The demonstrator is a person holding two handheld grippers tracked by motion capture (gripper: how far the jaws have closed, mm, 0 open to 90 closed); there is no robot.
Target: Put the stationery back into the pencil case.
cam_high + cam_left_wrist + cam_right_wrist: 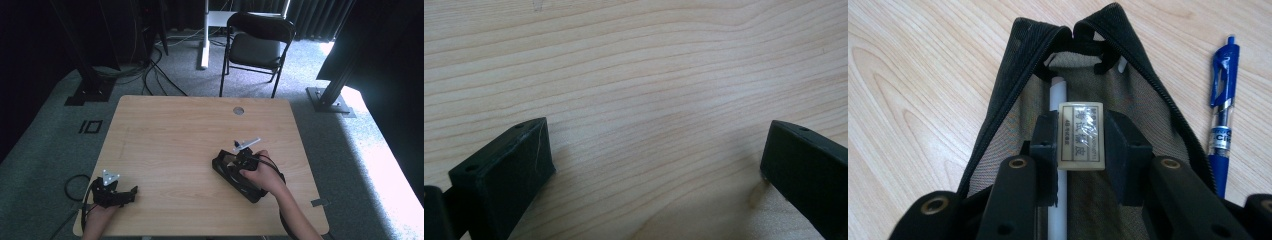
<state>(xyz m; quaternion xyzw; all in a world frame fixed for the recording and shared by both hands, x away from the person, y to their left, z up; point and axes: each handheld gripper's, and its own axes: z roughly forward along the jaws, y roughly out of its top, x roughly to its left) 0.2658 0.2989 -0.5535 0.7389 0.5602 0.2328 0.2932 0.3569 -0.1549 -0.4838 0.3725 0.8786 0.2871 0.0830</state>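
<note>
The right gripper (1081, 145) is pinching an eraser (1081, 138) over the open pencil case (1013, 75); released crooked, it risks catching the zipper edge. Left gripper (656, 165) fingers are gaping empty on the worktop (634, 65).

The tabletop (923, 75) is pale wood with smooth, matt grain. The pouch (1148, 115) at frame centre is black cloth with mesh lining. The eraser (1081, 136) has a glossy wrapper. The pen (1222, 100), at right, is shiny blue plastic.
</note>
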